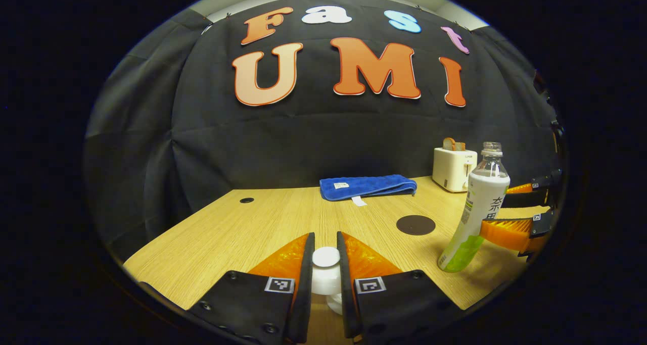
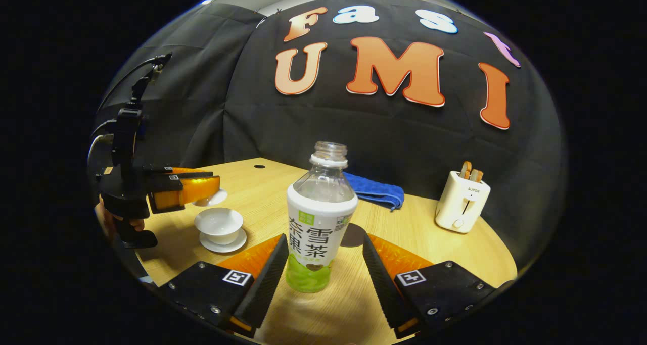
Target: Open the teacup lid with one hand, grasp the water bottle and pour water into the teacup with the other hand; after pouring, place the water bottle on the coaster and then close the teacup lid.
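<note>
My left gripper (image 1: 325,240) is shut on the white teacup lid (image 1: 326,270), held by its knob above the table. In the right gripper view that gripper (image 2: 188,190) holds the lid (image 2: 213,199) just behind the uncovered white teacup (image 2: 219,220), which sits on its saucer (image 2: 223,243). The uncapped water bottle (image 2: 318,224) with a white and green label stands on the table between the fingers of my right gripper (image 2: 324,241). The jaws are open with a gap on the right side. The dark round coaster (image 1: 415,225) lies just beyond the bottle (image 1: 479,208).
A folded blue towel (image 1: 368,187) lies at the back of the wooden table (image 1: 242,234). A white toaster (image 1: 454,169) with bread slices stands at the back right. A hand (image 2: 108,218) holds the left gripper near the table's left edge.
</note>
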Demonstrator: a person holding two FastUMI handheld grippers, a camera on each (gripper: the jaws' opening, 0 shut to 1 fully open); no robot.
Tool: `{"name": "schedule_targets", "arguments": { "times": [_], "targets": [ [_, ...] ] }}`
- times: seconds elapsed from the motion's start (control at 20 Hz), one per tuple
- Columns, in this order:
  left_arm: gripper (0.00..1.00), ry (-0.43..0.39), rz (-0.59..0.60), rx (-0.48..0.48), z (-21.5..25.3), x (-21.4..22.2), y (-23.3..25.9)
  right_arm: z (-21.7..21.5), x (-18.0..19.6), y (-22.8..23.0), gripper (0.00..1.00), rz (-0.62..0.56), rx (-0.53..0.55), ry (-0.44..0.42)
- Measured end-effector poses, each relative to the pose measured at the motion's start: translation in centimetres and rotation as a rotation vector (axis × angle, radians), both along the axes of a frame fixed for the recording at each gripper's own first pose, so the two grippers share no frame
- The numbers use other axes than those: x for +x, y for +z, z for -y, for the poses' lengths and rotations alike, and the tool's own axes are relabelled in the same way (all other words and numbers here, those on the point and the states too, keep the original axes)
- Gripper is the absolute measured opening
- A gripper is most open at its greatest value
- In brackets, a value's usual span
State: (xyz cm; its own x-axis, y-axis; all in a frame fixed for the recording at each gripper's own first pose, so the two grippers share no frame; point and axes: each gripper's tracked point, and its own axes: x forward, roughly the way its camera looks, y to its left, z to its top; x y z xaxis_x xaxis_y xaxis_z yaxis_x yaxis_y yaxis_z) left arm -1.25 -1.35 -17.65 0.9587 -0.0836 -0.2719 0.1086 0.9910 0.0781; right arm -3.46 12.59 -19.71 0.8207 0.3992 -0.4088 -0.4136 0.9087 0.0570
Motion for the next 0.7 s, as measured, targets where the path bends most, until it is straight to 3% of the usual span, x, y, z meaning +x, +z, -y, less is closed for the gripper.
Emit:
{"name": "schedule_targets", "arguments": {
  "times": [0.15,0.3,0.4,0.7],
  "targets": [
    [0.31,0.03,0.003,0.004,-1.7,0.1,0.1,-1.2,0.2,-1.0,0.82,-0.045,0.02,0.009],
    [0.3,0.06,-0.001,0.022,-3.4,-0.2,-0.3,-1.5,0.8,-2.0,0.81,-0.074,0.023,-0.011],
    [0.3,0.079,-0.009,0.021,-4.6,-0.3,-0.8,-1.7,1.1,-2.2,0.68,-0.085,0.035,-0.021],
    [0.3,0.112,-0.023,0.023,-6.7,-0.3,-1.4,-1.8,1.2,-0.6,0.63,-0.053,-0.02,0.002]
  ]
}}
